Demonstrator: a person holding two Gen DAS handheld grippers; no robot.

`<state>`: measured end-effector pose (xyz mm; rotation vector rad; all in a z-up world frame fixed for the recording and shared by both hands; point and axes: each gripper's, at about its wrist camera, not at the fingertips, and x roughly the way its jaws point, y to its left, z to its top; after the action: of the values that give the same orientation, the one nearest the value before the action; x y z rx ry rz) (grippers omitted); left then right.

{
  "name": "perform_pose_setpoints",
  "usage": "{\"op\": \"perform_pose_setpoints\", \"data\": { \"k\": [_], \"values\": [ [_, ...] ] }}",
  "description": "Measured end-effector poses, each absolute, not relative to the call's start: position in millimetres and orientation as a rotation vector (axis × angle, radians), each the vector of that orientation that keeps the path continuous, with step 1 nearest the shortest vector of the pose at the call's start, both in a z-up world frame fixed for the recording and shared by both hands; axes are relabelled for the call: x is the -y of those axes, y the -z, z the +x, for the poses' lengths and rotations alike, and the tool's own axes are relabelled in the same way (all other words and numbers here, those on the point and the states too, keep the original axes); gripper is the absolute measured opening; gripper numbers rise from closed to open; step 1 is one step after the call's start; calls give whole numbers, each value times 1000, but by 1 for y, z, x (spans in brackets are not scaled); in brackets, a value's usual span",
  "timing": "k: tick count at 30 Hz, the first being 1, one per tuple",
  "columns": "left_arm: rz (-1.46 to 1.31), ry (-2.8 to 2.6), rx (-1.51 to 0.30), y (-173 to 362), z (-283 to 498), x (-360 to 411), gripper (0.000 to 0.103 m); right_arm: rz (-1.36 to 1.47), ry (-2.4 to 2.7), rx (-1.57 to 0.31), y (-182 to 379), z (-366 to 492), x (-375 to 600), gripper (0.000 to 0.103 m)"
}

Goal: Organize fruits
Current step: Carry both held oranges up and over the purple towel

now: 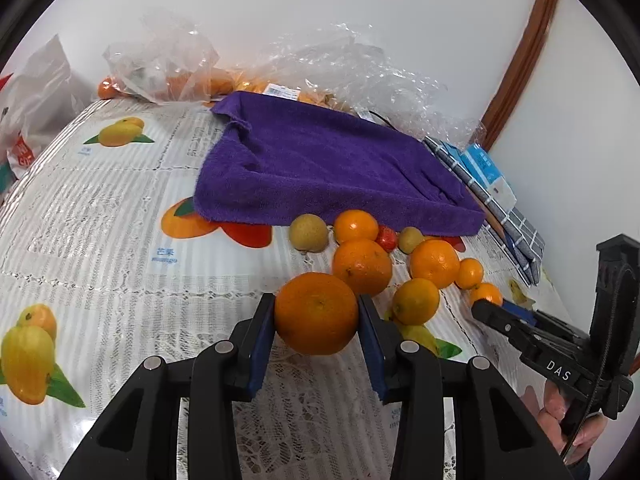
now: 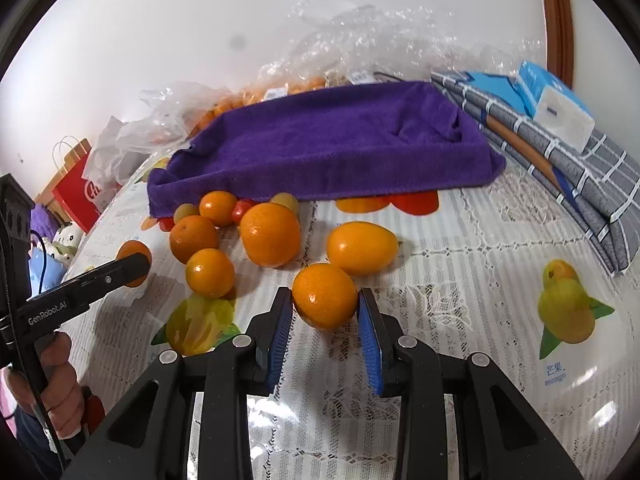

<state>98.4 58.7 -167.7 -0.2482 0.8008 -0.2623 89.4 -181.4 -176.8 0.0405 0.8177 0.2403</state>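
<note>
Big round orange (image 1: 316, 313), glossy and a bit dimpled, pinched between the blue pads (image 1: 262, 340) of the left hand-held gripper (image 1: 317, 320), sitting low over the fruit-print cloth on the desk (image 1: 100, 208). Same orange showing in the right wrist view at (image 2: 135, 262), half hidden behind that gripper's black finger.

Smaller orange (image 2: 325, 300), smooth and shiny with a bright highlight, squeezed between the pads of the right hand-held gripper (image 2: 325, 312); can't tell whether it touches the cloth. Same one peeking out at (image 1: 486, 294) in the left view, at the tip of the right gripper.

Rest of the pile loose on the desk just in front of the purple towel (image 1: 320, 168): several oranges of mixed sizes, e.g. (image 1: 362, 266) and (image 1: 434, 262), an elongated orange-yellow fruit (image 2: 362, 247), a couple of dull green-yellow round ones like (image 1: 309, 233), plus something small and red (image 1: 387, 238) tucked at the towel's edge.

Both grippers reaching in low from the near side, angled toward each other. Bare fingers (image 2: 60, 392) wrapped around the left gripper's handle; fingers on the right handle too (image 1: 560, 404).
</note>
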Motion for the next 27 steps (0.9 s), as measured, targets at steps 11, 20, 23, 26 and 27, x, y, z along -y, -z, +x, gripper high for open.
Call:
{"op": "perform_pose_setpoints", "data": {
  "k": [11,20,23,26,27],
  "values": [
    [-279,212,-707,155,87,-68,38,3,-201,-780,171,81,179,33],
    [-339,172,-638,115,109,-71,38,-8,-210,-731,134,85,177,33],
    [-360,150,-637,102,132,-72,38,-9,-206,-706,119,95,178,33],
    [-387,130,-630,95,152,-73,38,-24,-201,-681,107,111,178,33],
    [-383,118,-615,92,161,-72,38,-31,-198,-670,103,119,177,33]
  ]
}}
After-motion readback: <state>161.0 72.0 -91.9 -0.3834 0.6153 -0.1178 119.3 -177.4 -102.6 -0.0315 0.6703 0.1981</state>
